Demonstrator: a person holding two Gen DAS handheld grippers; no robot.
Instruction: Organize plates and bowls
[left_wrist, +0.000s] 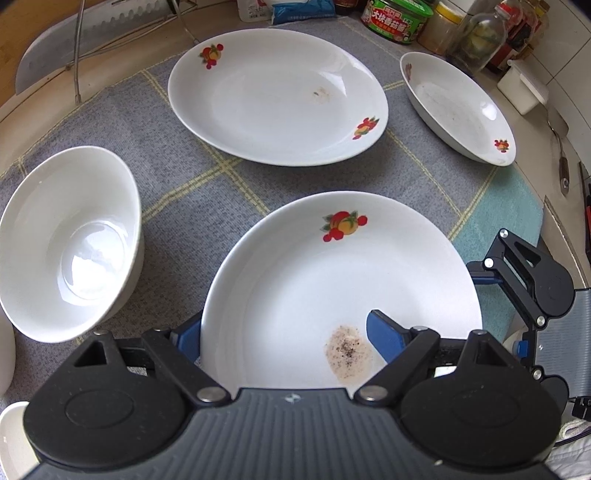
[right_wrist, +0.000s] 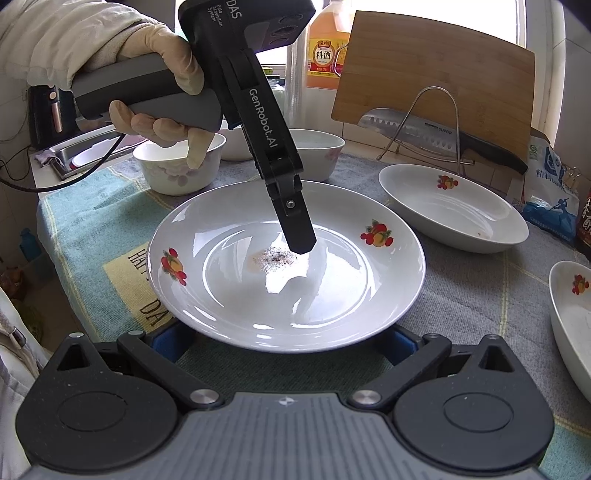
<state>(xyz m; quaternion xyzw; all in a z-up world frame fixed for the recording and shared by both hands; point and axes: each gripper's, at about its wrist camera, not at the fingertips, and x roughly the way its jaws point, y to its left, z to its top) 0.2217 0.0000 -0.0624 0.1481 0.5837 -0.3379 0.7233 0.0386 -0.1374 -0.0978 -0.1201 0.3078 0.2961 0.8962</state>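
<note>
Your left gripper (left_wrist: 284, 332) straddles the near rim of the stained plate (left_wrist: 332, 280): one blue finger (left_wrist: 384, 339) lies inside the dish beside the speckled stain, the other sits outside the rim, so the fingers are apart around that edge; you cannot tell whether they pinch it. The plate sits on the cloth (left_wrist: 184, 192) near the counter's front edge. A deep bowl (left_wrist: 70, 240) stands close on its left, with only a thin strip of cloth between them. Beyond a wider strip lies a second plate (left_wrist: 277, 96), and a third dish (left_wrist: 458, 107) sits toward the far right corner, by the jars (left_wrist: 397, 20).

From the right wrist view, your right gripper (right_wrist: 284, 343) has its fingers wide apart, just short of the plate's rim. This view alone shows your gloved hand (right_wrist: 162, 70), two bowls (right_wrist: 181, 166) behind the plate, the cutting board (right_wrist: 436, 74) and knife (right_wrist: 424, 129) in the rack, and a sink (right_wrist: 70, 155) off the counter's left end.
</note>
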